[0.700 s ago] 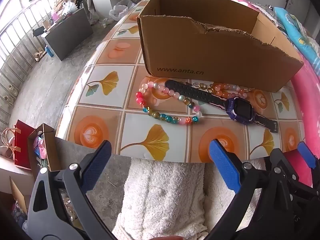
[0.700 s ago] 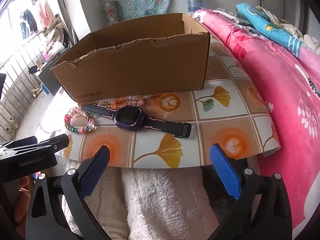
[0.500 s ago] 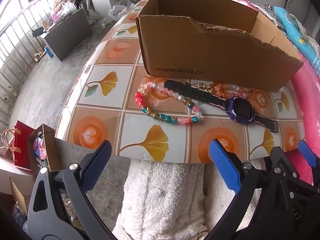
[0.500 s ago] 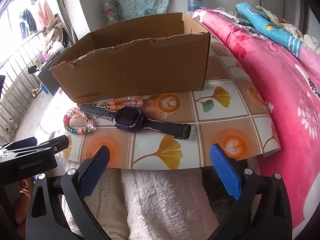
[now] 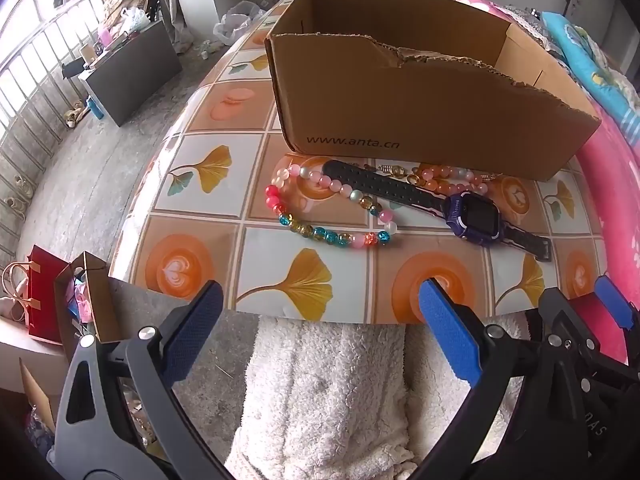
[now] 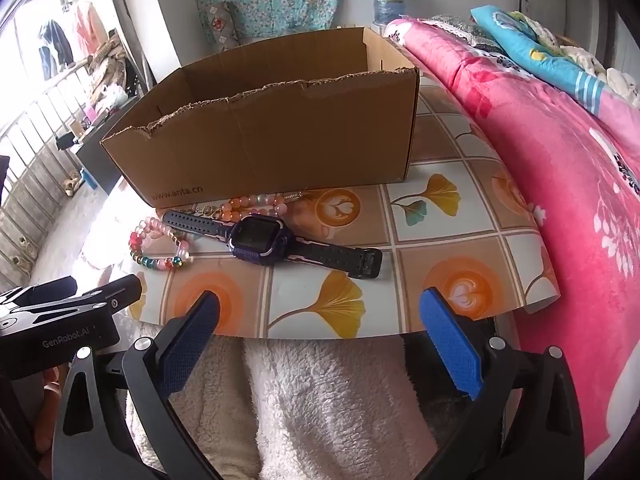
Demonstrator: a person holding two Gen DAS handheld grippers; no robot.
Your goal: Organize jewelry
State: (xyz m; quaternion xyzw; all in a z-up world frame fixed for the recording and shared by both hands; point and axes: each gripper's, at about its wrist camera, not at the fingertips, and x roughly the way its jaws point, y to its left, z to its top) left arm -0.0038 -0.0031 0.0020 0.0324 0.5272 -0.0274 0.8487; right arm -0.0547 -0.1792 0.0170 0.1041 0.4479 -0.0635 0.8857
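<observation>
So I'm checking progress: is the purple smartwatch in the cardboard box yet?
Out. The purple smartwatch lies flat on the tablecloth in front of the cardboard box.

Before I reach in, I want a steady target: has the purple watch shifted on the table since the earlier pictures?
No. The purple watch lies on the same tiles in front of the cardboard box, its strap across the multicolored bead bracelet.

Left hand-held gripper (image 5: 320, 312) and right hand-held gripper (image 6: 320, 316) (both empty) gape wide, angled downward.
</observation>
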